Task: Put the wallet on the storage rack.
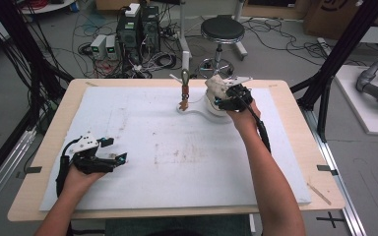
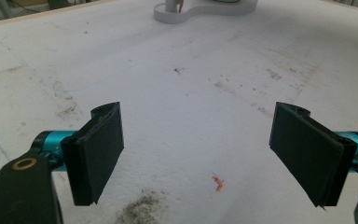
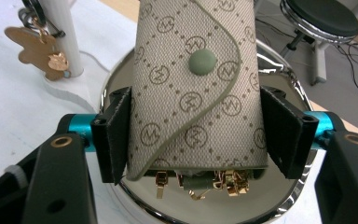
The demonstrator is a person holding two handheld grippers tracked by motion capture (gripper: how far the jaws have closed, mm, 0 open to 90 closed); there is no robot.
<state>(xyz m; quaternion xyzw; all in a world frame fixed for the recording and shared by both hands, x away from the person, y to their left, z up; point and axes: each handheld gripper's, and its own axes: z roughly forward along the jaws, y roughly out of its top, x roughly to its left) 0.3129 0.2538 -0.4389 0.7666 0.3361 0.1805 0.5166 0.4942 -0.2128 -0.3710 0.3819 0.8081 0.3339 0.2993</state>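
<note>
Beige pouch (image 3: 193, 93) — clamped in right claw (image 3: 193, 140) over mirror (image 3: 279, 205) | left claw (image 2: 200, 154) — open, empty

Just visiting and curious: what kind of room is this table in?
Probably a lab or workshop: computer towers amid tangled floor cables, a black metal frame around the table, and a stool.

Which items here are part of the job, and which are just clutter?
In the job:
- patterned key pouch, between the right gripper's jaws
- shiny round mirror under it
- white stand with bear charm

Lying about:
- left gripper, open, idle on the white mat
- stool
- computer towers
- orange scrap
</note>
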